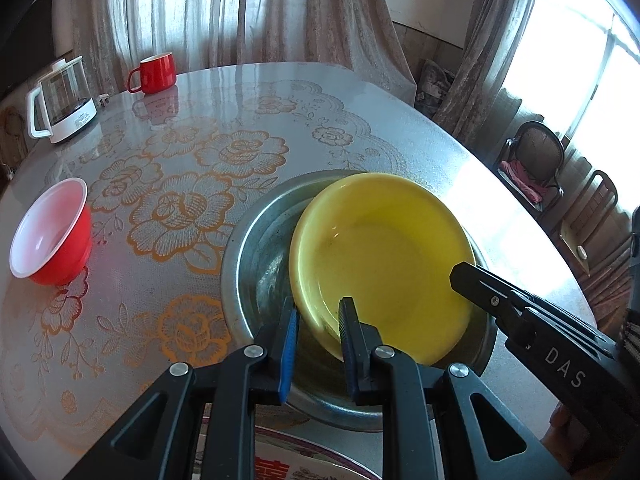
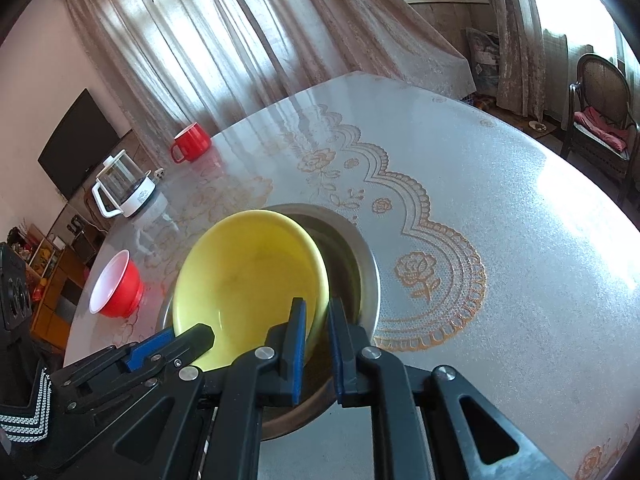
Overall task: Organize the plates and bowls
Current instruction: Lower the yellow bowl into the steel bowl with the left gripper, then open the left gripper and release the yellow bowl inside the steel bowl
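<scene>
So roughly halfway, I'd guess. Going big to small: one desk (image 1: 280,92) with a lacy flower cloth, and on it one steel basin (image 1: 256,240) with one yellow bowl (image 1: 384,256) sitting tilted inside it, one edge leaning up on the basin's wall. That nesting looks nearly done, it just isn't settled flat yet.

Both grippers are on the yellow bowl's near rim. The left gripper (image 1: 318,320) has its jaws narrowed around the rim, one finger outside and one inside, though I can't tell for sure if the pads are actually pinching it. The right gripper (image 2: 317,322) looks the same from its own camera: jaws close together straddling the rim, real contact hard to call.

Still left: one red bowl (image 1: 50,232) with a white inside, standing alone well off to the left of the basin, untouched. It probably needs stacking in too.

One patterned plate (image 1: 304,468) peeks out at the bottom edge under the left gripper, mostly hidden.

Not part of the job: one glass kettle (image 1: 64,100) and one red mug (image 1: 154,72) at the far end.
</scene>
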Motion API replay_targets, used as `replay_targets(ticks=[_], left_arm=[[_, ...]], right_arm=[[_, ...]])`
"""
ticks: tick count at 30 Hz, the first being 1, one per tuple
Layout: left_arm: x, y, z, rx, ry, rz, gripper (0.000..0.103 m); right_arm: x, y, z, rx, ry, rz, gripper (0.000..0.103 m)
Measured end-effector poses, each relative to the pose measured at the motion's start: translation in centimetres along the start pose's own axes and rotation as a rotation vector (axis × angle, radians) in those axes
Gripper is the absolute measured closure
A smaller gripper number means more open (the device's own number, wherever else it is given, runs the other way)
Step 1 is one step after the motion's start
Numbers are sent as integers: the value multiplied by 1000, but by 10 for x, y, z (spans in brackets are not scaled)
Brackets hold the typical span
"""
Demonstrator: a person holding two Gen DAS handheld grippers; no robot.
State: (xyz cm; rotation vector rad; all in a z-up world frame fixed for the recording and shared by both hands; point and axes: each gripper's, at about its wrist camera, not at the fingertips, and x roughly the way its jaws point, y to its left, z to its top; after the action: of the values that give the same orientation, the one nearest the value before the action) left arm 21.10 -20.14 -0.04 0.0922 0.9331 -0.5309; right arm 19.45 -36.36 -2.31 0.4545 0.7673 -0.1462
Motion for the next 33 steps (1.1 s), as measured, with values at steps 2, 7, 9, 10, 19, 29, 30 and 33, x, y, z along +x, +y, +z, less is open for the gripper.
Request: replay_targets(ticks=[2,7,9,10,19,29,30,33], left_arm=[[1,-1,0,3,0,4,83],[0,2,1,-14,-6,12,81],[-2,4,0,-23,-11,9,81],[-3,4,0,-22,-12,14,81],[-14,5,-8,-17,-39,29,81],[-33,6,-13,-37,-73,25,81],[-35,6,-14,-38,-77,24,81],[-42,7,-18,-41,-92,25,81]], right_arm=[[1,-1,0,-1,-1,-6,92],[3,0,3,-9,-3,-10,89],[4,1,3,-14,-8,-15,87],[4,2,3,-20,-9,-19,85],[5,9,1,-49,-16,-33,81],[1,10,-2,-62,-13,-44,77],[1,11,-2,-63,-12,-44,77],[-1,12,-4,-67,-10,-45,76]])
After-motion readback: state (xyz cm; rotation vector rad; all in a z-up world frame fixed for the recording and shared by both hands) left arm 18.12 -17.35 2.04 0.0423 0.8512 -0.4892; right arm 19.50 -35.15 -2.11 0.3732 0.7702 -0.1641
